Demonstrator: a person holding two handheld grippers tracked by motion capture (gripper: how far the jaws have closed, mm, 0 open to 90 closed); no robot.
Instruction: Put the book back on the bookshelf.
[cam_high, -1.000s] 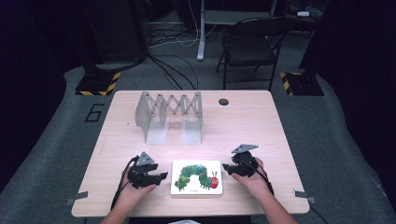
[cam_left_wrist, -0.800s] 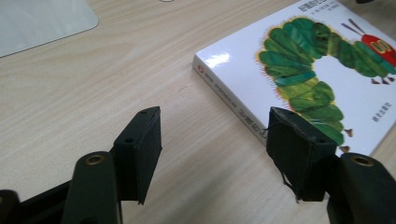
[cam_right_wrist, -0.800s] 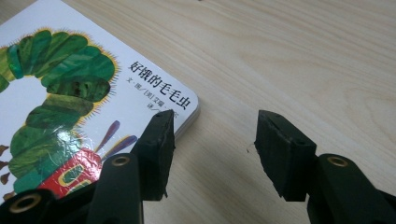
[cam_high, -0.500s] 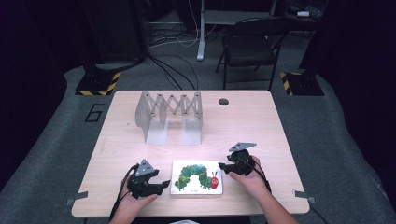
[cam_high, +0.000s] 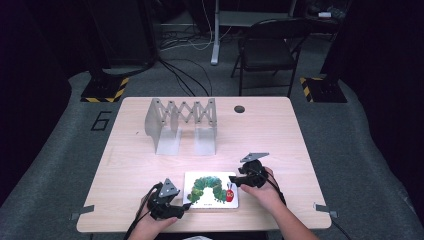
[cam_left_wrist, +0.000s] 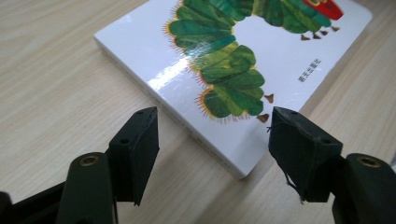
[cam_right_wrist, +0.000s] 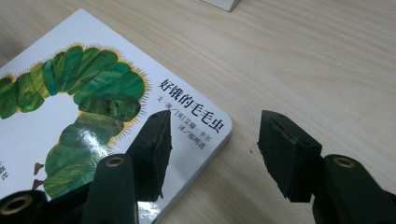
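Lying flat near the front edge of the table (cam_high: 125, 165), the caterpillar book (cam_high: 211, 190) sits between both grippers. Left gripper (cam_high: 181, 210) is at the book's near left corner; jaws spread apart, nothing pinched. In the left gripper view the left gripper (cam_left_wrist: 212, 140) straddles that corner of the book (cam_left_wrist: 224, 56), one jaw over bare wood, the other at the book's edge; touching or not, cannot tell. Right gripper (cam_high: 234, 182) is at the book's right side, jaws also parted and holding nothing. In the right gripper view the right gripper (cam_right_wrist: 212, 140) has one jaw over the cover of the book (cam_right_wrist: 70, 107) by the printed title, the other over the table beside it. Metal accordion rack (cam_high: 182, 122) stands well apart, farther back.
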